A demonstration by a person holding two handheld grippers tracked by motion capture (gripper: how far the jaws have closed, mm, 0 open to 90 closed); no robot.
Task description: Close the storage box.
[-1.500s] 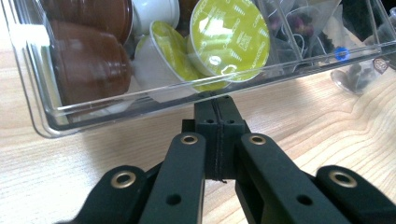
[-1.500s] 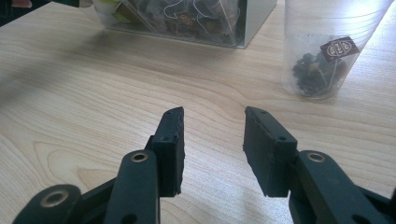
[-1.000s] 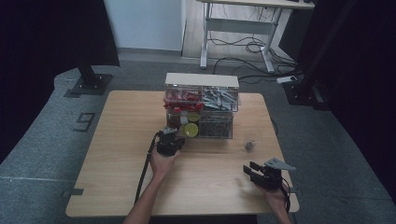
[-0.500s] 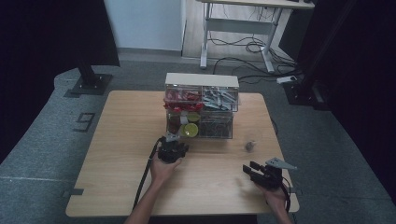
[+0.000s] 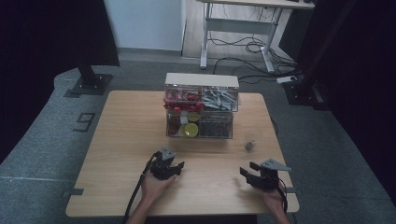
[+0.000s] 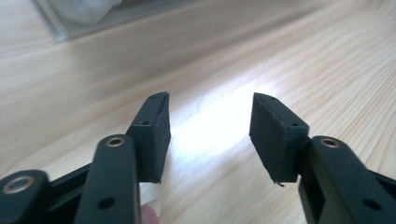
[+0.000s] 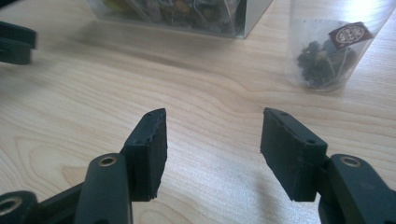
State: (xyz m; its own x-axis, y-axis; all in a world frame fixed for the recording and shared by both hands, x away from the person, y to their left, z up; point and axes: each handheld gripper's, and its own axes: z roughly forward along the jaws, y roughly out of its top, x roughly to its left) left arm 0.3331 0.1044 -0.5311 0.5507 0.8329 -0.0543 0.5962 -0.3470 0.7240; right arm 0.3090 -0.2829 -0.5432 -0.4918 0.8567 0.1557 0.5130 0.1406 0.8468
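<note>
A clear drawer organizer (image 5: pixel 201 106) stands at the table's back middle, holding red items, grey pieces, a yellow-green round thing and dark bits. To its right a small clear cup (image 5: pixel 251 144) with dark contents and a tag sits on the wood. My left gripper (image 5: pixel 173 164) is near the front, left of centre, open above bare wood (image 6: pixel 210 100). My right gripper (image 5: pixel 246 169) is at the front right, also open with nothing between its pads (image 7: pixel 215 114). The cup (image 7: pixel 329 51) is ahead and to the right of its jaws, and the organizer (image 7: pixel 187 14) farther ahead.
The wooden table (image 5: pixel 126 140) has its front edge just behind both hands. The left gripper (image 7: pixel 16 42) pokes into the right gripper view's left edge. A corner of the organizer (image 6: pixel 88 18) shows in the left gripper view. A desk frame and cables (image 5: pixel 243 46) stand beyond.
My left gripper has drawn back from the organizer's front toward the table's near edge. The right gripper has stayed in place.
</note>
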